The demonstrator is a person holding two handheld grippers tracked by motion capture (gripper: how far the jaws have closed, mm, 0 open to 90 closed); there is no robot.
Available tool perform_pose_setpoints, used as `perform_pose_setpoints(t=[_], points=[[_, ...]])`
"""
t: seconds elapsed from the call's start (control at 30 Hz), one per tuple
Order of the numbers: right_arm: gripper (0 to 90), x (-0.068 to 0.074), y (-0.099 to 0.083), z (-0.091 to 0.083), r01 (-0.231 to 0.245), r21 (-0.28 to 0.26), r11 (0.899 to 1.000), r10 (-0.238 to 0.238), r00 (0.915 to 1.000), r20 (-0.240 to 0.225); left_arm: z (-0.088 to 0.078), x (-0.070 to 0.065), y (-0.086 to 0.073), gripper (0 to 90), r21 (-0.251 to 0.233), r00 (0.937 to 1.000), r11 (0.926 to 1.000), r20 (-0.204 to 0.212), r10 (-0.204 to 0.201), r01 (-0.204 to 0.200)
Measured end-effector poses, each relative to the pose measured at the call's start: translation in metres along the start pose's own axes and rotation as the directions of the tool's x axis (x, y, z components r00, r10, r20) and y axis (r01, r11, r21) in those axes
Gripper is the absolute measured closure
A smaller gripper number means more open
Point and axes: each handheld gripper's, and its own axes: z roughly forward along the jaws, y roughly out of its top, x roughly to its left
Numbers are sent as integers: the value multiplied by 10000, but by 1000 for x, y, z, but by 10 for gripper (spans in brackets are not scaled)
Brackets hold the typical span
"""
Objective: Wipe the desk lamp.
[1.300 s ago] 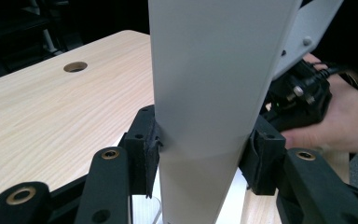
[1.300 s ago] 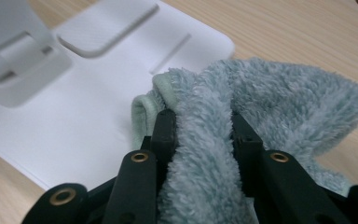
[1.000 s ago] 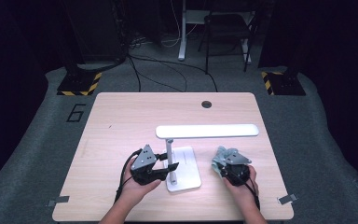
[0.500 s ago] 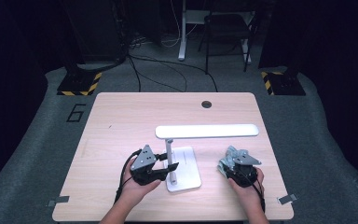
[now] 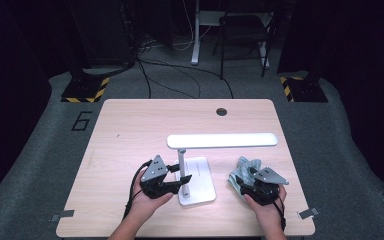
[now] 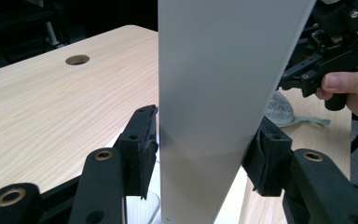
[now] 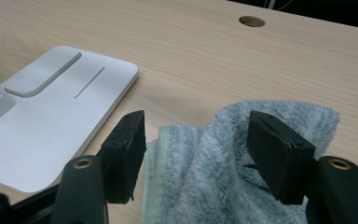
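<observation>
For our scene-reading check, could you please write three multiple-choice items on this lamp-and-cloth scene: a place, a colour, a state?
1. Where is the cloth?
A. right of the lamp base
B. on the lamp head
C. on the floor

2. What colour is the lamp?
A. black
B. white
C. red

3. How do the right tongs stand?
A. clamped on the lamp post
B. shut, holding nothing
C. open, with cloth between the jaws

Key: 1 A, the high view shows it on the table beside the base; 2 B, head, post and base are white; 3 C, the right gripper view shows gaps beside the pads.
</observation>
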Motion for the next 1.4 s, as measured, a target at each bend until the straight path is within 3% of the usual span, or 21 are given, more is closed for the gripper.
perform_pose_setpoints(t=[0.2, 0.37, 0.6, 0.73, 0.93, 1.07, 1.3, 1.4], points=[[386, 1, 1, -8, -76, -625, 9980, 88, 9998, 196, -3, 0, 1, 492, 72, 9998, 9998, -82, 160, -159], [414, 7, 2, -11, 268, -1116, 9934, -234, 9992, 318, -6, 2, 0, 487, 34, 9995, 10000, -298, 46, -45], [418, 11, -1, -7, 260, -951, 9951, -246, 9996, 159, -18, 14, -3, 491, 34, 9960, 9991, -781, -423, 427], [420, 16, -1, -4, 467, -930, 9946, -471, 9989, -22, -16, 13, -1, 524, -114, 9944, 9984, -902, -555, 547], [421, 21, -2, -1, 621, -798, 9949, -636, 9979, -156, -10, 9, -1, 605, 44, 9920, 9998, -1246, -196, 203], [421, 20, -4, -1, 596, -821, 9948, -605, 9981, -92, -8, 8, 0, 616, 57, 9927, 10000, -1203, -31, 38], [423, 14, -9, -6, 201, -779, 9968, -199, 9998, 28, -1, 3, 4, 636, 204, 9979, 9993, -565, 318, -306], [423, 12, -10, -6, 175, -711, 9973, -174, 9998, 24, 2, 4, 5, 649, 93, 9982, 9995, -511, 317, -313]])
